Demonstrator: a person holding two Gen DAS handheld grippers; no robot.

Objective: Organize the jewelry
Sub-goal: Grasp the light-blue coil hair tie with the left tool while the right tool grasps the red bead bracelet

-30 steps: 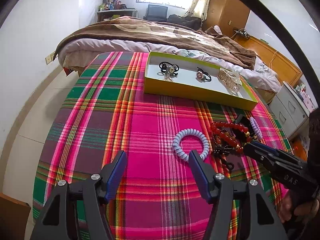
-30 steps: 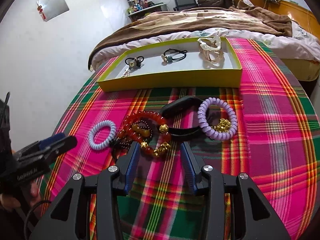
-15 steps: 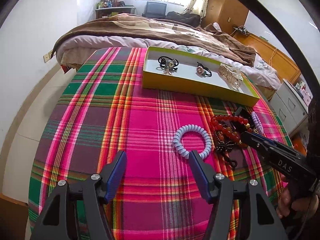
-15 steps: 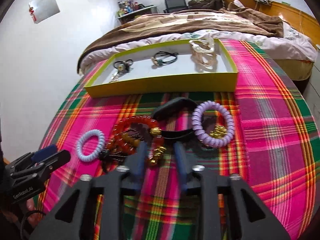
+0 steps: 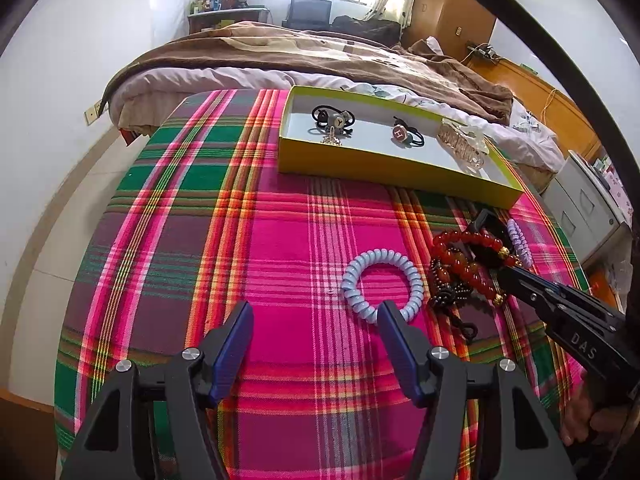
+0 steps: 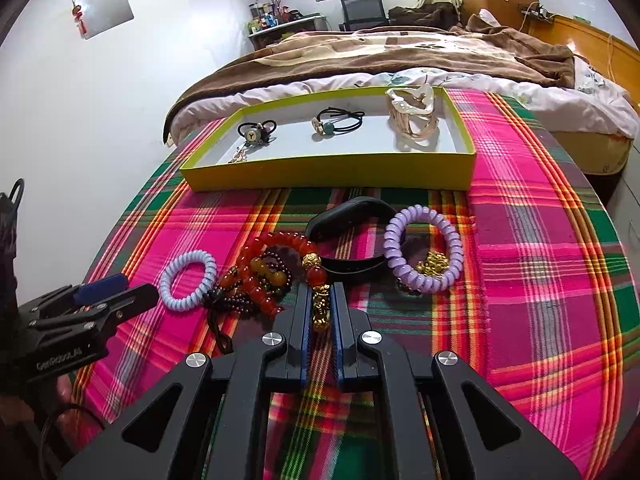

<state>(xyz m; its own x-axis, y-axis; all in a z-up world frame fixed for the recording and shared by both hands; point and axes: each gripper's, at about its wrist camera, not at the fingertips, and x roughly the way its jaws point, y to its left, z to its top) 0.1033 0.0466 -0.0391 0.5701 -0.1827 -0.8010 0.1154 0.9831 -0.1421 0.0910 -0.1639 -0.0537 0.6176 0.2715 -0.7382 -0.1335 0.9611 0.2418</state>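
A red bead bracelet (image 6: 296, 244) with a gold charm (image 6: 321, 307) lies on the plaid cloth. My right gripper (image 6: 321, 292) is shut on that gold charm; the same gripper (image 5: 505, 276) shows from the side in the left wrist view. Beside the red bracelet (image 5: 466, 262) rests a pale blue coil hair tie (image 5: 382, 285) (image 6: 187, 280). My left gripper (image 5: 316, 318) stands open just in front of the coil tie, with nothing between its fingers. A purple coil tie (image 6: 423, 254), gold beads (image 6: 432, 266) and a black band (image 6: 352, 216) lie to the right.
A yellow-green tray (image 6: 332, 170) (image 5: 384, 168) at the far side of the cloth holds two black hair ties and a pale clip. Behind it is a bed with a brown blanket (image 5: 320, 52). A white drawer unit (image 5: 584, 208) stands right of the table.
My right gripper's fingers closed from wide apart onto the gold charm of the red bracelet. The left gripper stayed open and barely moved.
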